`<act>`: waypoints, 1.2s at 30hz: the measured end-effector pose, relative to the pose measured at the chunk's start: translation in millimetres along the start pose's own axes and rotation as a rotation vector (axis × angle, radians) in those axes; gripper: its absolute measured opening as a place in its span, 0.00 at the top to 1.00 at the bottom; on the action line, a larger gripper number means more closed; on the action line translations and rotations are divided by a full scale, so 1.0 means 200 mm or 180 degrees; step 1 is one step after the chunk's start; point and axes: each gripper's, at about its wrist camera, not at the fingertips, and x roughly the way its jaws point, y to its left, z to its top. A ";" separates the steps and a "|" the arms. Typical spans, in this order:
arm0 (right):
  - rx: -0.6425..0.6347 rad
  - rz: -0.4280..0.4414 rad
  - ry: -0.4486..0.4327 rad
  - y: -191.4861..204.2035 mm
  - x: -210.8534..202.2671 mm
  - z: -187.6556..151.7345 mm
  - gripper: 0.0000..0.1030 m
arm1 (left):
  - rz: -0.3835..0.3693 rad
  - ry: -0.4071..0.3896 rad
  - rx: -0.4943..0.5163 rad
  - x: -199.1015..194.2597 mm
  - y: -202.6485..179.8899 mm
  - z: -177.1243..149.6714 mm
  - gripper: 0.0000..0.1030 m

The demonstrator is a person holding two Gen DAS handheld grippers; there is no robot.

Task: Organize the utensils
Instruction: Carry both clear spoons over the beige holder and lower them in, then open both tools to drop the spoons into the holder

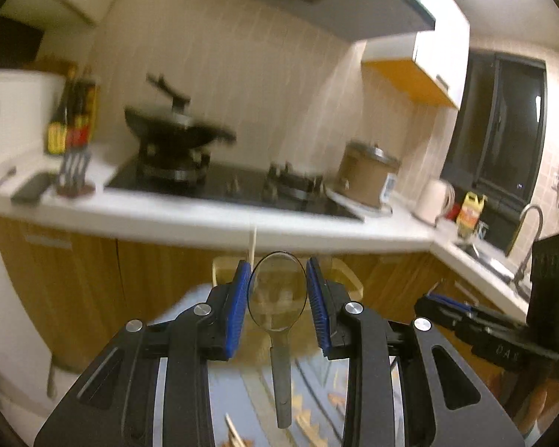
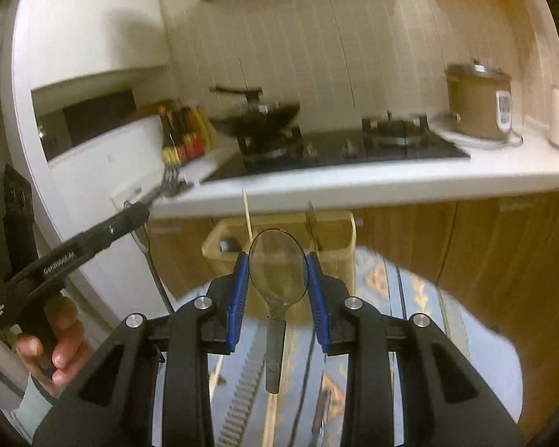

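Each wrist view shows a metal spoon held between blue pads. My left gripper (image 1: pixel 277 290) is shut on a spoon (image 1: pixel 277 294) by its bowl, handle hanging down. My right gripper (image 2: pixel 278 275) is shut on a second spoon (image 2: pixel 278 273) the same way. A beige utensil holder (image 2: pixel 339 231) stands on the patterned table (image 2: pixel 410 298) just beyond, with a chopstick (image 2: pixel 246 216) and a knife (image 2: pixel 311 219) upright in it. In the right wrist view the left gripper (image 2: pixel 138 212) shows at left, its spoon (image 2: pixel 149 253) hanging below. The right gripper (image 1: pixel 439 301) shows at right in the left wrist view.
A white counter (image 2: pixel 354 178) carries a black hob with a wok (image 2: pixel 255 115), sauce bottles (image 2: pixel 184 138), a brown rice cooker (image 2: pixel 479 102) and a kettle (image 1: pixel 434 201). A sink with a tap (image 1: pixel 525 231) lies at right. More utensils (image 2: pixel 322 413) lie on the table.
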 end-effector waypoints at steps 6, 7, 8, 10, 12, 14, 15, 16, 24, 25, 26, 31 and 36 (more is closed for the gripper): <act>-0.0120 -0.0050 -0.0359 0.05 -0.01 0.23 0.73 | 0.0041 -0.0374 0.0072 0.02 -0.04 0.23 0.72; -0.0131 -0.0078 -0.0416 0.05 -0.01 0.26 0.73 | 0.0050 -0.0409 0.0079 0.03 -0.05 0.25 0.72; -0.0133 -0.0118 -0.0491 0.04 -0.01 0.30 0.73 | 0.0061 -0.0442 0.0088 0.05 -0.06 0.27 0.72; -0.0110 -0.0174 -0.0571 0.02 0.00 0.35 0.73 | 0.0115 -0.0501 0.0139 0.09 -0.07 0.30 0.72; -0.0077 -0.0257 -0.0630 -0.01 0.04 0.40 0.73 | 0.0179 -0.0543 0.0197 0.14 -0.08 0.31 0.72; -0.0088 -0.0365 -0.0669 -0.05 0.08 0.42 0.73 | 0.0213 -0.0551 0.0225 0.18 -0.07 0.30 0.72; -0.0113 -0.0464 -0.0692 -0.06 0.11 0.42 0.73 | 0.0232 -0.0558 0.0230 0.22 -0.07 0.29 0.72; -0.0137 -0.0523 -0.0699 -0.08 0.14 0.42 0.73 | 0.0238 -0.0560 0.0216 0.24 -0.05 0.29 0.72; -0.0201 -0.0654 -0.0551 -0.16 0.37 0.35 0.73 | 0.0262 -0.0453 0.0015 0.43 0.07 0.18 0.72; -0.0214 -0.0669 -0.0534 -0.17 0.40 0.33 0.73 | 0.0272 -0.0426 0.0011 0.45 0.08 0.16 0.72; -0.0227 -0.0688 -0.0522 -0.17 0.41 0.32 0.73 | 0.0272 -0.0402 0.0008 0.47 0.09 0.15 0.72; -0.0266 -0.0717 -0.0443 -0.17 0.49 0.26 0.73 | 0.0314 -0.0327 0.0008 0.53 0.12 0.09 0.72; -0.0336 -0.0724 -0.0388 -0.14 0.51 0.23 0.73 | 0.0301 -0.0288 0.0009 0.54 0.14 0.06 0.72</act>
